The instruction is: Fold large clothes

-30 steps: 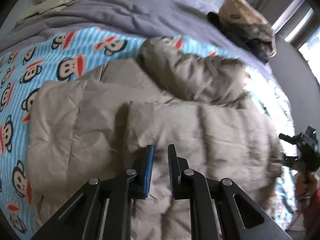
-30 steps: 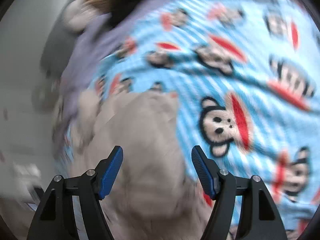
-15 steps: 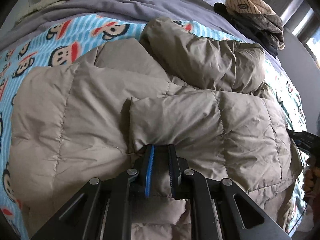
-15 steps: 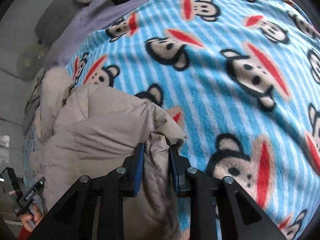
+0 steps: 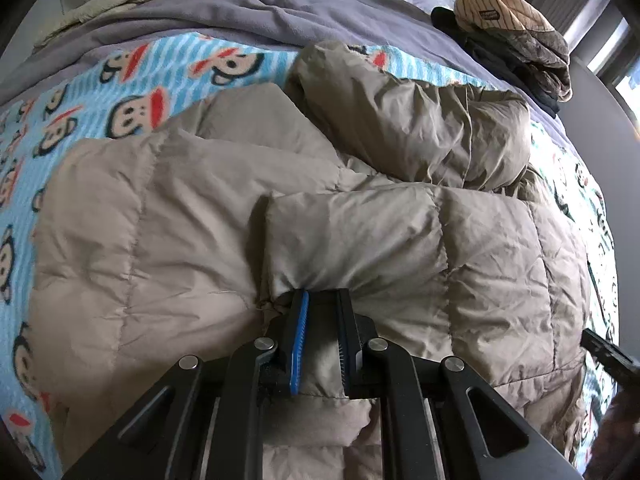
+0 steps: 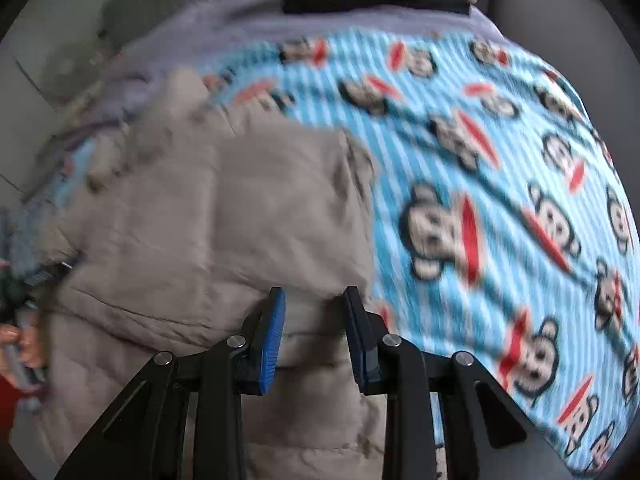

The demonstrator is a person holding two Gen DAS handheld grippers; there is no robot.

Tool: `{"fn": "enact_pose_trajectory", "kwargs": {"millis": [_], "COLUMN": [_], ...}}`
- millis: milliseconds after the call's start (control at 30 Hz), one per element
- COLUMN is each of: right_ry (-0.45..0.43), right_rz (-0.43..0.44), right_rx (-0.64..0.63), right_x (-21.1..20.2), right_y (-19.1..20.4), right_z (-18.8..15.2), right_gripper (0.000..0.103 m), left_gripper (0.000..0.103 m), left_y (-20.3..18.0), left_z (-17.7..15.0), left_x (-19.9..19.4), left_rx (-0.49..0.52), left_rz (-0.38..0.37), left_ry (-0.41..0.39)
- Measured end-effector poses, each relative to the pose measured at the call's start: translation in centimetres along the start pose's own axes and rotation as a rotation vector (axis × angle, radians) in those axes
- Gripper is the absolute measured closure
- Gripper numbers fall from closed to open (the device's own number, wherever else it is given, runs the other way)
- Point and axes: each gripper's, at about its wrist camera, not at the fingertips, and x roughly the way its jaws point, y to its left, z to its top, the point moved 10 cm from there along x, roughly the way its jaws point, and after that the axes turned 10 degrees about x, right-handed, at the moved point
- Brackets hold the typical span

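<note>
Gripping puffy beige jacket [image 5: 360, 240] – left gripper [image 5: 322, 300] clamped | right gripper [image 6: 314, 300] pinching hem – creased

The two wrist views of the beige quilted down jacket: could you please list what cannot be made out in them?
- Right wrist view: motion blur smears the beige quilted down jacket; whether the right gripper pinches it firmly is unclear.
- Left wrist view: the left gripper covers the jacket's near edge.
- Left wrist view: the dark clothes under the striped cap are too bunched to identify.
</note>
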Motion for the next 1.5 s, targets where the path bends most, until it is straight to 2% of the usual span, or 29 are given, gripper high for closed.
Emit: {"fn": "enact_pose_trajectory", "kwargs": {"millis": [67, 200, 567, 633, 900, 1000, 1167, 1200, 1233, 1267, 1300, 1333, 1500], "right_ry": [-0.003, -0.001, 0.039, 0.048, 0.074, 0.076, 0.081, 0.083, 0.086, 0.086, 0.085, 0.084, 0.091], "right_rz": [-0.020, 0.002, 0.033, 0.038, 0.063, 0.077, 0.100, 0.104, 0.109, 0.116, 0.118, 0.120, 0.128], "right_rx": [0.037, 0.092, 0.092, 0.090, 0.064, 0.048, 0.041, 0.040, 0.038, 0.033, 0.030, 0.024, 0.018], "right_x": [0.2, -0.8, -3.5, -4.0, -6.2, -7.2, -8.5, -8.7, -8.9, -9.2, -9.5, -9.8, -10.9], "right_y": [-1.3, -2.1, -1.3, -1.0, 1.4, 2.6, 4.1, 4.3, 4.6, 4.8, 5.0, 5.2, 5.5], "right_z": [-0.5, -0.9, -4.5, -5.0, -6.7, -6.9, -7.4, -7.5, -7.6, -7.7, -7.8, -7.9, -8.5], "right_gripper": [0.071, 0.069, 0.068, 0.062, 0.051, 0.042, 0.041, 0.039, 0.036, 0.034, 0.034, 0.034, 0.034], "left_gripper": [0.088, 0.088, 0.088, 0.088, 0.088, 0.087, 0.086, 0.075, 0.027, 0.000, 0.000, 0.000, 0.000], "left_y": [0.4, 1.3, -0.2, -0.8, -2.0, -2.2, -2.4, -2.4, -2.3, -2.2, -2.1, -2.4, -2.9], "left_z": [0.1, -0.8, -6.4, -7.1, -8.6, -8.8, -9.4, -9.7, -10.0, -10.2, -10.2, -10.3, -11.5], "left_x": [-1.1, -3.9, -6.7, -7.1, -9.2, -10.4, -12.1, -12.4, -12.8, -13.1, -14.1, -14.5, -16.2], "left_rx": [0.000, -0.002, 0.049, 0.039, 0.006, 0.007, -0.005, -0.004, -0.006, -0.013, -0.016, -0.001, -0.002], "left_rz": [0.027, 0.048, 0.099, 0.087, 0.086, 0.093, 0.089, 0.092, 0.101, 0.117, 0.149, 0.143, 0.163], "left_ry": [-0.010, -0.030, 0.035, 0.040, 0.064, 0.060, 0.063, 0.070, 0.077, 0.074, 0.045, 0.041, 0.060]}}
